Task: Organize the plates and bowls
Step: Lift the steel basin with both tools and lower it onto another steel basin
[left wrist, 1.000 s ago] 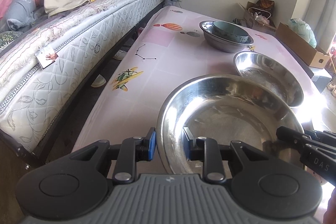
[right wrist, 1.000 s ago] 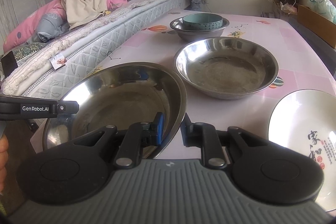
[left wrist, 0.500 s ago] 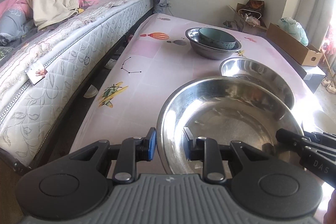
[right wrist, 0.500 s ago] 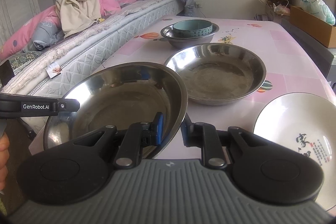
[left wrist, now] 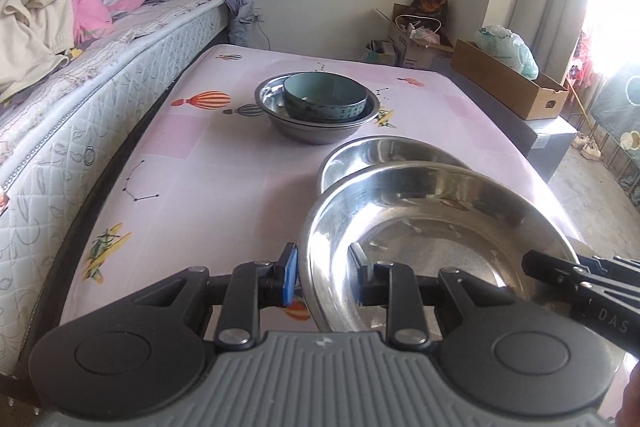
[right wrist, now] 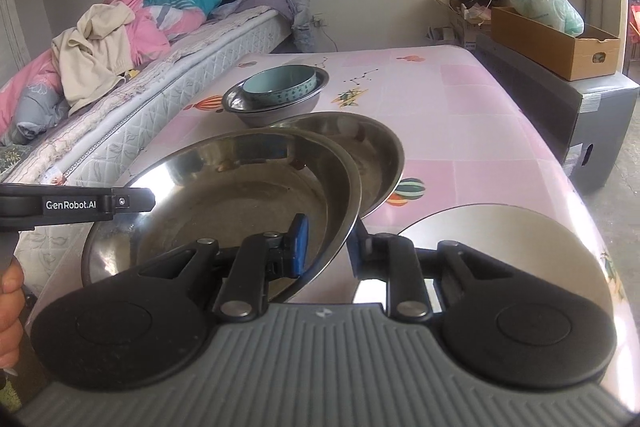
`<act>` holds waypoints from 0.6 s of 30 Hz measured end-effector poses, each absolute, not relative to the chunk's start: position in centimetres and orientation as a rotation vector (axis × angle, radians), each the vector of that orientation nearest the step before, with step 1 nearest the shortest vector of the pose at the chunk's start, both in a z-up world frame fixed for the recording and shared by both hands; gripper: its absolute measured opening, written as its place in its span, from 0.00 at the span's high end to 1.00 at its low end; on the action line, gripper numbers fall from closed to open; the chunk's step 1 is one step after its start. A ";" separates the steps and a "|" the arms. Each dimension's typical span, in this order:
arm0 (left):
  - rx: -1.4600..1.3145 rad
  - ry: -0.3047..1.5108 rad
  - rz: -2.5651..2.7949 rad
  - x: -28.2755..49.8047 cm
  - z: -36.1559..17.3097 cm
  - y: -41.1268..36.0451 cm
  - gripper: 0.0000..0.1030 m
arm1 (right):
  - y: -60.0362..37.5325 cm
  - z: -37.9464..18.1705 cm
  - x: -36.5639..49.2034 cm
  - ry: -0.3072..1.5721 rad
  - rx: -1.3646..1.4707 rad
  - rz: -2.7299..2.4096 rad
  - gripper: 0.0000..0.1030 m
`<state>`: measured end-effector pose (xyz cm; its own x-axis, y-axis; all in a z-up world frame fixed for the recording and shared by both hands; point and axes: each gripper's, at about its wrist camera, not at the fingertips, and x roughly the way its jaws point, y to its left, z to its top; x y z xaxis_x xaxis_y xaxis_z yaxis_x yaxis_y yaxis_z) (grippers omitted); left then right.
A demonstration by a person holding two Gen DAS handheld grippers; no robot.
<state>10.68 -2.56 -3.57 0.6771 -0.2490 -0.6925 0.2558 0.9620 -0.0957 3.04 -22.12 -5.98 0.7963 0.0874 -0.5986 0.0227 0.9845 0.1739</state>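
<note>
A wide steel basin (left wrist: 432, 227) hangs tilted between both grippers. My left gripper (left wrist: 324, 267) is shut on its left rim. My right gripper (right wrist: 326, 247) has the right rim of the same basin (right wrist: 240, 195) between its pads, and its jaws are opening. The held basin overlaps a second steel basin (right wrist: 372, 147) that rests on the pink table (left wrist: 208, 163). Farther back, a teal bowl (left wrist: 324, 99) sits inside a smaller steel bowl (left wrist: 316, 131). A white plate (right wrist: 520, 247) lies at the near right of the table.
A bed (left wrist: 80, 99) piled with clothes runs along the table's left side. A dark cabinet (right wrist: 560, 115) with a cardboard box (right wrist: 552, 43) on it stands at the right. A hand (right wrist: 10, 307) shows at the left edge.
Both grippers carried the steel basin away from the near edge and a little up. It was in front of the second basin and now overlaps it. The rim still sits between both pairs of pads.
</note>
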 end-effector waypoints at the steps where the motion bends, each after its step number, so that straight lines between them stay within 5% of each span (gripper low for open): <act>1: 0.007 0.781 -0.292 11.2 -3.6 -3.0 0.74 | -22.6 -5.9 3.4 0.651 0.172 0.030 0.78; 18: -0.006 0.863 -0.331 16.8 -6.1 -6.4 0.74 | -26.8 -7.0 11.3 0.738 0.106 -0.003 0.77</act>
<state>16.78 -6.42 -6.06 0.6026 -0.2880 -0.7443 0.2834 0.9491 -0.1377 11.28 -26.79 -7.04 0.7401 0.0342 -0.6716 0.0404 0.9946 0.0952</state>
